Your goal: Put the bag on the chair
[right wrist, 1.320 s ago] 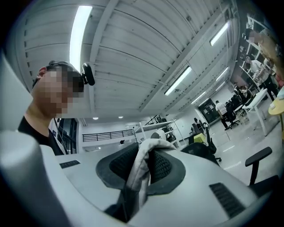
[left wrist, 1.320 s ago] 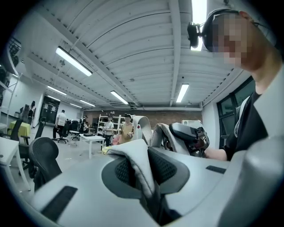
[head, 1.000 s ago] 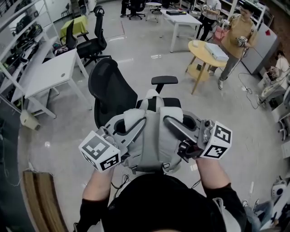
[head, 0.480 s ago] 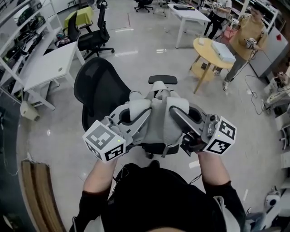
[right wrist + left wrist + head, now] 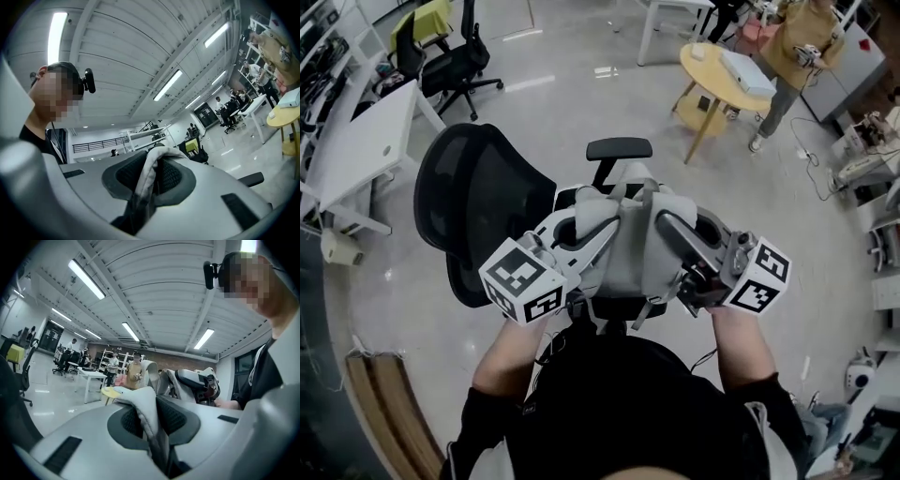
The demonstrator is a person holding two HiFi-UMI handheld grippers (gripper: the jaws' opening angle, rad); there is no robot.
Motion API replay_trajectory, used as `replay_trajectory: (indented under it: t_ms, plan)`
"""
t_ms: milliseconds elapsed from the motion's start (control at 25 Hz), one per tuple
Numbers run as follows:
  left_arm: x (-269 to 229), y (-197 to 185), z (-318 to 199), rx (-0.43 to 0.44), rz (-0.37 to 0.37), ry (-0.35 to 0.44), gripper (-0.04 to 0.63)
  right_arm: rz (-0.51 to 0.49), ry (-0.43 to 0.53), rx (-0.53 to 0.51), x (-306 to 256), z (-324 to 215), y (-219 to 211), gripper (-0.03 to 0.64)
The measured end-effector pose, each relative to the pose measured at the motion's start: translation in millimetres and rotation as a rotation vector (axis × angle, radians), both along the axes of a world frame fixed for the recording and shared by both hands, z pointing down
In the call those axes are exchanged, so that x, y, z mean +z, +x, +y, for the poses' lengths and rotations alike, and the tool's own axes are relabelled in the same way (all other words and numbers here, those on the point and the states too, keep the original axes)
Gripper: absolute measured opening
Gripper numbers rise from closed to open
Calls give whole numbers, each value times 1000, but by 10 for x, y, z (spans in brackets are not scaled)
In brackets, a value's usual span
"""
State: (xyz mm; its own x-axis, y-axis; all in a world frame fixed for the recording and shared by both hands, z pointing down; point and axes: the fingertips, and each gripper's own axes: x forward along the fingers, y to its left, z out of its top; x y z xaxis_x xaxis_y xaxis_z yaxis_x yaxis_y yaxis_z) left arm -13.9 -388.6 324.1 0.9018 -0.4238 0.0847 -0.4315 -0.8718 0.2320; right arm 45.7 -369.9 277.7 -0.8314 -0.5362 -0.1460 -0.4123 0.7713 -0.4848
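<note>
Grey fabric backpack (image 5: 630,261) hangs over the black mesh office chair (image 5: 476,202), left gripper (image 5: 574,234) and right gripper (image 5: 680,246) each pinching 1 strap (image 5: 146,414); lower both evenly, landing it centred.

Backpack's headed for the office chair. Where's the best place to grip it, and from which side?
Grip the padded straps, one per gripper, coming in from the side that faces the person. The backpack has a soft, bulky body, but its straps stand out as narrow bands thin enough for the jaws. The left gripper and right gripper each pinch one shoulder strap, holding it over the office chair.
</note>
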Motion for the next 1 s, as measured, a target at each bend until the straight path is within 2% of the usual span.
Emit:
replay_trajectory:
  t_ms: [400,600,800,1000]
  plan:
    - [314,-252,-1028,96,3,-35,63,29,-65,102,319,-1025,-248,74]
    - [423,-251,-1445,59,-39,-38,64,30,-109,100,477,-1450,-231,75]
    - [330,-319,-1863,6,-54,-2,64,19,-77,61,407,-1808,-300,75]
    - [464,-253,-2048,39,-79,-18,64,40,-96,33,587,-1814,-280,75]
